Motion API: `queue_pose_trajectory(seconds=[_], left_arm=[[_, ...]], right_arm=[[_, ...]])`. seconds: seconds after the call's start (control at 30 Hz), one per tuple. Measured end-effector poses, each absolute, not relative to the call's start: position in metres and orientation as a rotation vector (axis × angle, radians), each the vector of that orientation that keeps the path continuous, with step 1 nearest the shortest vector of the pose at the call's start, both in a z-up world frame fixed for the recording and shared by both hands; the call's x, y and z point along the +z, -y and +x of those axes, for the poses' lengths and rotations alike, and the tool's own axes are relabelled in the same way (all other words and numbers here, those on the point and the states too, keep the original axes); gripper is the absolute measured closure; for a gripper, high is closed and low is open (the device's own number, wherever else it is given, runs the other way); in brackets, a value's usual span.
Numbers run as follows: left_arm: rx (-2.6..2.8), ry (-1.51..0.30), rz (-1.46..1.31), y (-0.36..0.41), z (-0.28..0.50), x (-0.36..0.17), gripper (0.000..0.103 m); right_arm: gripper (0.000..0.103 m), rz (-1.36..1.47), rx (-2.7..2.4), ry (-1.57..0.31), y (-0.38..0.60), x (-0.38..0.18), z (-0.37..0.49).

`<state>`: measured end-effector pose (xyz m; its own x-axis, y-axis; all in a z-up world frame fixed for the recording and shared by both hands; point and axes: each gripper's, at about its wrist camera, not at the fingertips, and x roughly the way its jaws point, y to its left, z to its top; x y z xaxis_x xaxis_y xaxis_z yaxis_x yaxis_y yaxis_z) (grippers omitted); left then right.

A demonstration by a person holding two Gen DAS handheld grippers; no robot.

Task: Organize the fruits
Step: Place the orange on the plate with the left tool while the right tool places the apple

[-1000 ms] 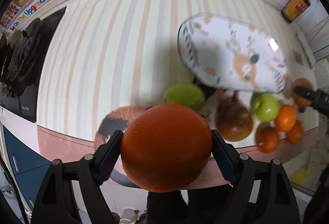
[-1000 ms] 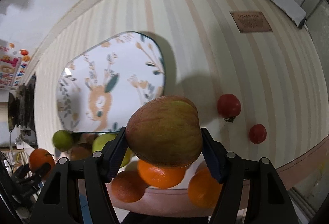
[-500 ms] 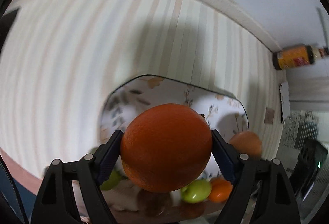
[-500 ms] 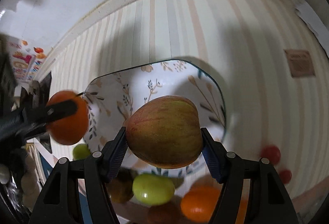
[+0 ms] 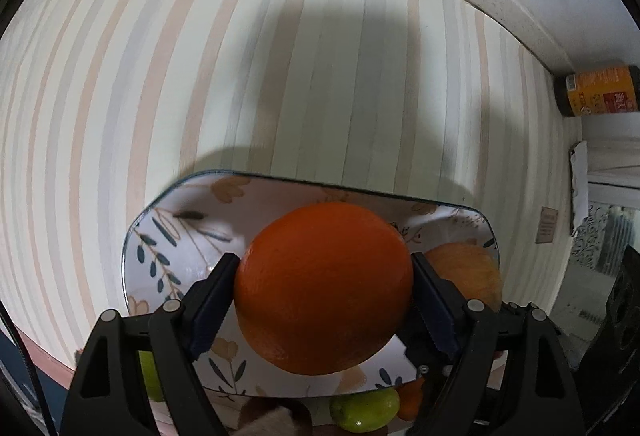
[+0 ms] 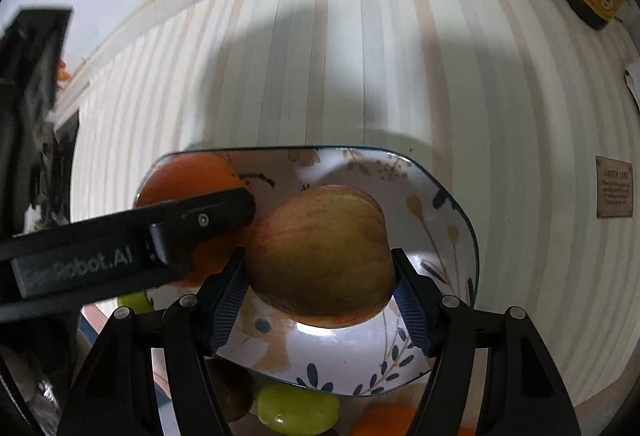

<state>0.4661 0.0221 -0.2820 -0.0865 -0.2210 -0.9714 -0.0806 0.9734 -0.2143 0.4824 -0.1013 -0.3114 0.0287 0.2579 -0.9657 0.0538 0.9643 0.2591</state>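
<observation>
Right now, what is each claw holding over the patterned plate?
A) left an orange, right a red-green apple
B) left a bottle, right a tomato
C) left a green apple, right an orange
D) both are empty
A: the left claw clamps an orange, the right claw a red-green apple, both above the plate.

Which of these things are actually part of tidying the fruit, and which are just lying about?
Part of the job:
orange in left gripper
apple in right gripper
patterned plate
green fruit beside the plate

Lying about:
yellow-labelled bottle
small brown plaque
striped tablecloth
</observation>
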Motion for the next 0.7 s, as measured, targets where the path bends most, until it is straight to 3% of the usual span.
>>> queue_pose_trajectory(seconds=[0.07,0.13,0.17,0.23,0.7], left_arm=[[-0.115,-1.639,-0.178,-0.018,0.467,-0.279,0.020],[-0.113,-1.648,-0.144,-0.016,0.465,-0.279,0.019],[-0.121,-1.648,-0.149,-0.016,0.464,-0.278,0.018],[-0.114,-1.626,-0.151,-0.018,0.463,-0.272,0.005],[-0.003,-1.440,0.069,-0.070,0.419,-0.205,0.005]], right_arm=[[0.026,0.226,0.156,-1.566,0.097,-0.315,0.484],[0.007,0.244,0.162,-1.552,0.097,-0.312,0.485],[0.007,0.244,0.150,-1.549,0.098,-0.310,0.485],[0.007,0.243,0.135,-1.543,0.101,-0.304,0.485],[0.007,0.174,0.017,-1.493,0.112,-0.263,0.425]])
